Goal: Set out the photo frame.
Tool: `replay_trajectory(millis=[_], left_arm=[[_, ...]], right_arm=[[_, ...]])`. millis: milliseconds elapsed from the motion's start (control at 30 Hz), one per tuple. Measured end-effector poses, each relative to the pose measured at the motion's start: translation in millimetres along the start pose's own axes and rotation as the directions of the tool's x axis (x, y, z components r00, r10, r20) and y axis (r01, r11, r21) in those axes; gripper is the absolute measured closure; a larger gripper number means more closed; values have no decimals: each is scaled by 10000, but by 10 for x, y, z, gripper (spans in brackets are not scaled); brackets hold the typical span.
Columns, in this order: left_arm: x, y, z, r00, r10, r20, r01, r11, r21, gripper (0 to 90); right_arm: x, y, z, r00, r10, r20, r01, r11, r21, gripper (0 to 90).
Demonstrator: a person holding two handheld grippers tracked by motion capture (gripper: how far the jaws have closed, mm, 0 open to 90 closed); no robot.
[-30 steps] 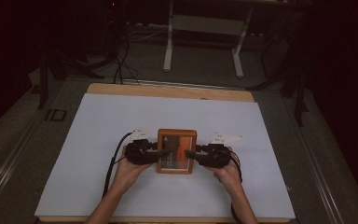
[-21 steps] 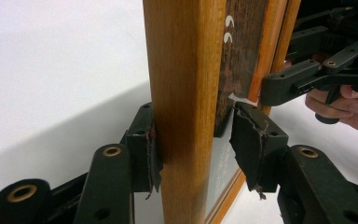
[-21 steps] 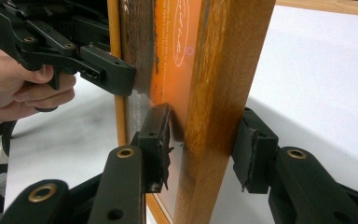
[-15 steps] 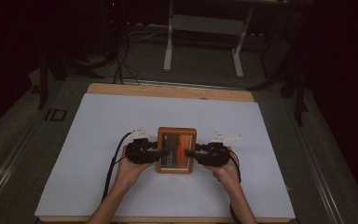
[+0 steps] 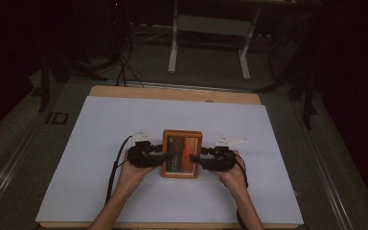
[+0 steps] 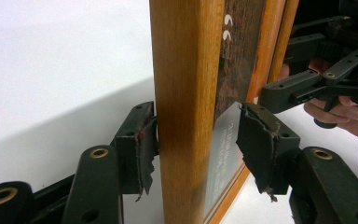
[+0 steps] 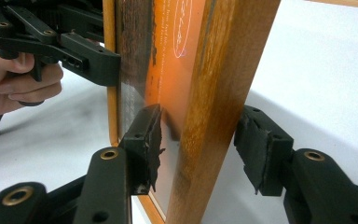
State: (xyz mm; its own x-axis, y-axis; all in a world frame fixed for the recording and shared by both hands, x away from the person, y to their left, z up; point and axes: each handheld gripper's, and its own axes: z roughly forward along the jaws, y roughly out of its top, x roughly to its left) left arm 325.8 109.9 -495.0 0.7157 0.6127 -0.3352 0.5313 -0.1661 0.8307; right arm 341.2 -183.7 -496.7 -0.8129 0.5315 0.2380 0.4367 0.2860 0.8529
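1. Wooden picture frame (image 5: 182,154) lies flat on white sheet (image 5: 100,143) covering the table (image 5: 172,93), near front-centre, betw. both grippers.
2. Left gripper (image 5: 159,155) at frame's 9 o'clock edge: fingers have just been opening. In left gripper view one pad (image 6: 142,149) touches the frame's wood side, other pad (image 6: 258,149) stands off the glass w/ a gap. Loose, not clamped.
3. Right gripper (image 5: 196,160) at 3 o'clock edge: fingers also just opening, frame edge betw. them. Outer pad (image 7: 256,149) clear of the wood; inner pad (image 7: 151,144) v. close to glass, contact unclear.
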Motion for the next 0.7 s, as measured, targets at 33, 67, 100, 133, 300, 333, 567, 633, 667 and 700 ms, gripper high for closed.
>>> replay_trajectory(millis=[33, 67, 100, 133, 300, 333, 567, 633, 667, 700], left_arm=[[-5, -1, -1, 10000, 61, -67, -61, 10000, 35, 511], [-14, 0, -3, 9997, 110, -213, -108, 9999, 89, 528], [-15, 0, -7, 9996, 119, -275, -116, 9999, 114, 550], [-14, -1, -11, 9996, 98, -265, -95, 9999, 129, 571], [-17, -10, -20, 9997, 97, -236, -94, 9999, 146, 588], [-14, -9, -20, 9997, 90, -215, -87, 9999, 140, 587], [4, -7, -23, 9995, -28, -325, 32, 9999, 117, 518], [20, -3, -42, 9992, -73, -384, 75, 9999, 68, 501], [30, -1, -54, 9992, -104, -381, 105, 9999, 24, 498], [37, 0, -63, 9992, -137, -386, 136, 9999, -15, 498]], right_arm=[[-3, 0, -4, 10000, -6, 39, 6, 10000, 13, 511], [-5, 0, -7, 9999, 2, 102, -2, 10000, 18, 517], [-10, -1, -13, 9999, 57, 87, -57, 10000, 3, 529], [-12, -2, -17, 10000, 48, 74, -48, 10000, -23, 539], [-6, 2, -19, 9999, 0, 115, 0, 10000, -18, 569], [-5, 1, -17, 9999, -43, 100, 43, 10000, 16, 573], [11, 3, -18, 9999, -108, -52, 108, 9999, 110, 528], [12, 11, -33, 9998, -124, -128, 126, 9998, 142, 515], [16, 14, -41, 9998, -152, -123, 154, 9998, 153, 515], [21, 16, -51, 9998, -173, -99, 175, 9997, 195, 514]])
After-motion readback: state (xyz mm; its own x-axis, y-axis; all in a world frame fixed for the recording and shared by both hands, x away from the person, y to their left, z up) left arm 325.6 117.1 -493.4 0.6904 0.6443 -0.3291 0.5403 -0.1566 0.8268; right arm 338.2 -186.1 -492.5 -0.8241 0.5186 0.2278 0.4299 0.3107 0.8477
